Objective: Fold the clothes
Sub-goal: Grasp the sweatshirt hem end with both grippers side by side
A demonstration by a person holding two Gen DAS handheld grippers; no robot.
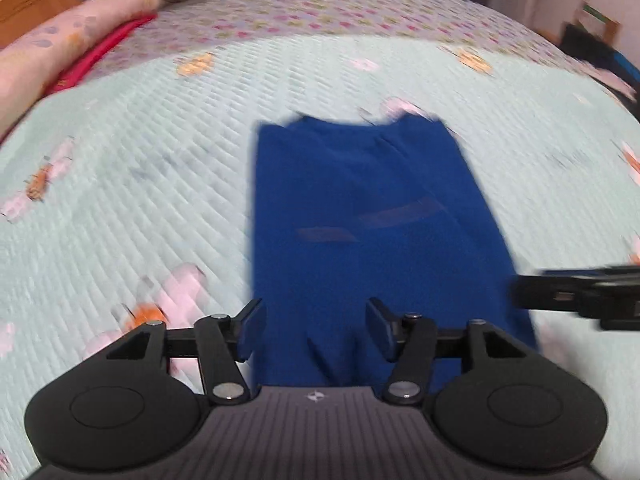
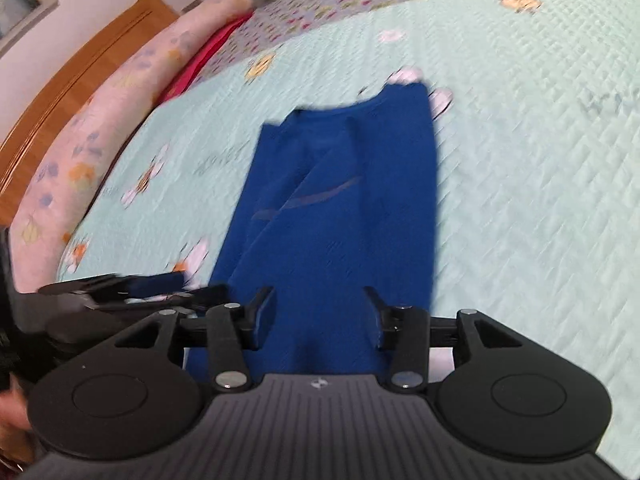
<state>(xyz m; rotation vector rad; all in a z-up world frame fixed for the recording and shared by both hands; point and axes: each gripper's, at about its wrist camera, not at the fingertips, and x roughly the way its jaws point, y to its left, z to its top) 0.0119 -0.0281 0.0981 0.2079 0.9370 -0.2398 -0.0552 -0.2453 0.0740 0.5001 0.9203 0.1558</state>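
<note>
A dark blue garment (image 1: 360, 216) lies flat in a long folded strip on the pale green quilted bedspread (image 1: 132, 184); in the right wrist view the blue garment (image 2: 340, 208) runs away from me toward its neckline end. My left gripper (image 1: 316, 328) hovers over the garment's near end, open, with nothing pinched between its pads. My right gripper (image 2: 320, 318) is likewise open above the near end, and the cloth beneath it lies loose. The right gripper (image 1: 580, 292) shows at the right edge of the left wrist view, and the left gripper (image 2: 132, 286) at the left of the right wrist view.
A pink flowered rolled quilt (image 2: 108, 128) and a red cloth (image 2: 200, 60) lie along the left side of the bed by the wooden headboard (image 2: 76, 80). Furniture and a dark item (image 1: 600, 52) stand beyond the far right edge. The bedspread (image 2: 540, 184) stretches right of the garment.
</note>
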